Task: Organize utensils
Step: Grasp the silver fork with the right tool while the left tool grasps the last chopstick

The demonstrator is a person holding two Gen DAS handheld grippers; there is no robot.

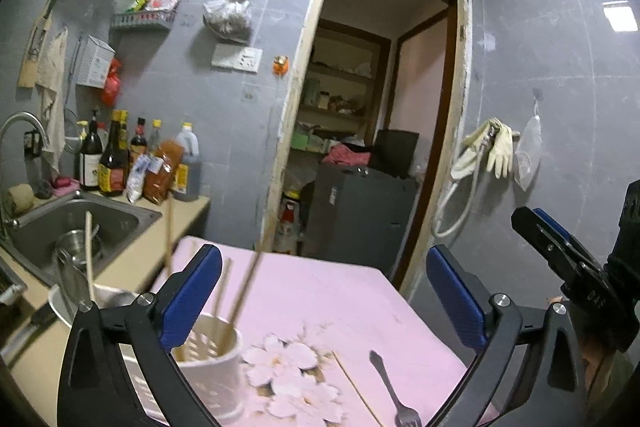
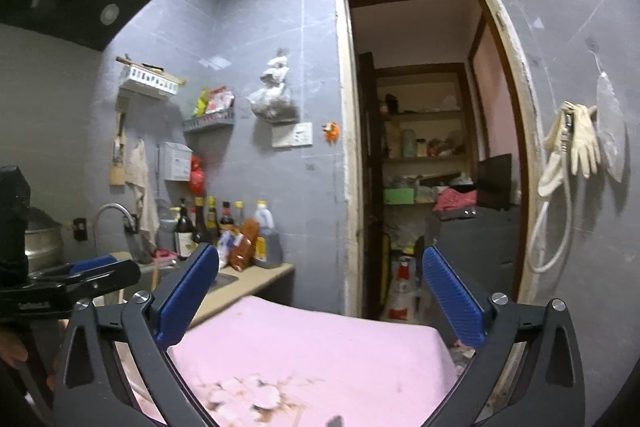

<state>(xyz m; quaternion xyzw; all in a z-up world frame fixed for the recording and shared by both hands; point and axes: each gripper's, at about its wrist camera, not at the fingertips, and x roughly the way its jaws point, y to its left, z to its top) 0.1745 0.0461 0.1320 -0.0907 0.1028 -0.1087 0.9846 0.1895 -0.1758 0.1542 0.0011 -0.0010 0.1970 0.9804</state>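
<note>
A white perforated utensil cup (image 1: 208,359) stands on the pink flowered table (image 1: 320,299) behind my left finger and holds several wooden chopsticks (image 1: 240,291). A single chopstick (image 1: 356,387) and a metal fork (image 1: 394,393) lie on the cloth to its right. My left gripper (image 1: 324,291) is open and empty, above the table. My right gripper (image 2: 320,291) is open and empty, higher above the table (image 2: 320,339); it also shows at the right edge of the left wrist view (image 1: 568,259). The fork's handle tip barely shows at the bottom of the right wrist view (image 2: 334,421).
A steel sink (image 1: 80,223) with pots and a chopstick lies to the left, with sauce bottles (image 1: 116,159) on the counter behind it. An open doorway (image 1: 368,107) lies past the table. Rubber gloves (image 1: 492,147) and a hose hang on the right wall.
</note>
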